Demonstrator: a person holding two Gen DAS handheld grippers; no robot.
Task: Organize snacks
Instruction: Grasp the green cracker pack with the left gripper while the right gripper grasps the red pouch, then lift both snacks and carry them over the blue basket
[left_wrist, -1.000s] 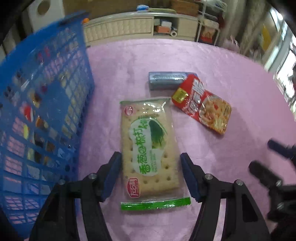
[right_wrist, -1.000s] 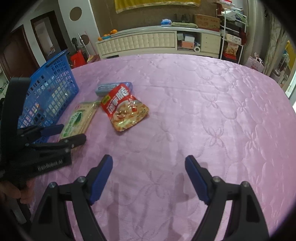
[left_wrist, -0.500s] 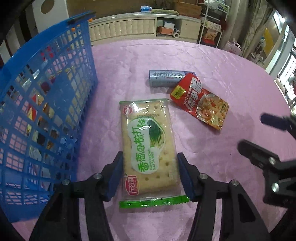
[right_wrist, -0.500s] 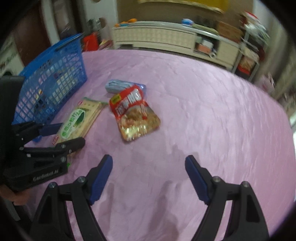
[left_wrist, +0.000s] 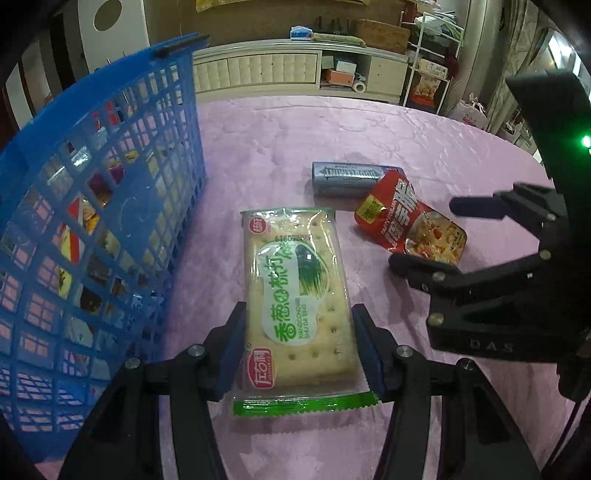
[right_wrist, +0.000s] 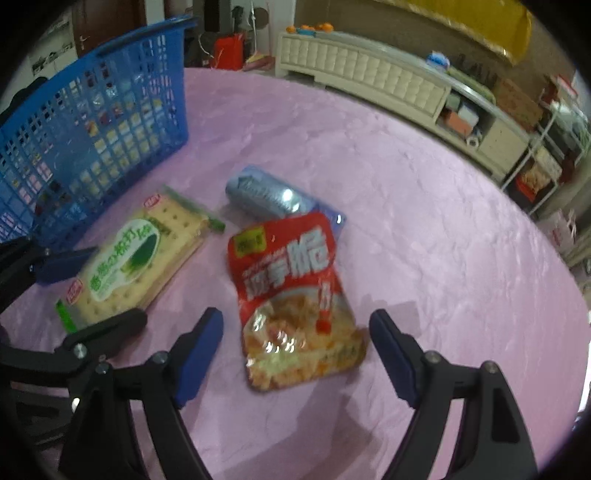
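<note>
Now the left hand-held gripper (left_wrist: 297, 354) pinches the cracker pack (left_wrist: 297, 295); the right hand-held gripper (right_wrist: 295, 354) gapes.

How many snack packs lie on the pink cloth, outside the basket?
3: cracker pack between the left tool's pads, red pouch before the right tool, blue pack behind the pouch.

A pink quilted cloth (left_wrist: 424, 147) covers the surface under the tools. Beyond its far edge, straight ahead, runs a long cream sideboard (left_wrist: 258, 70) with padded panels and open shelves, and to its right stands a white wire rack (left_wrist: 428, 62) against a brownish wall (left_wrist: 240, 18).
</note>
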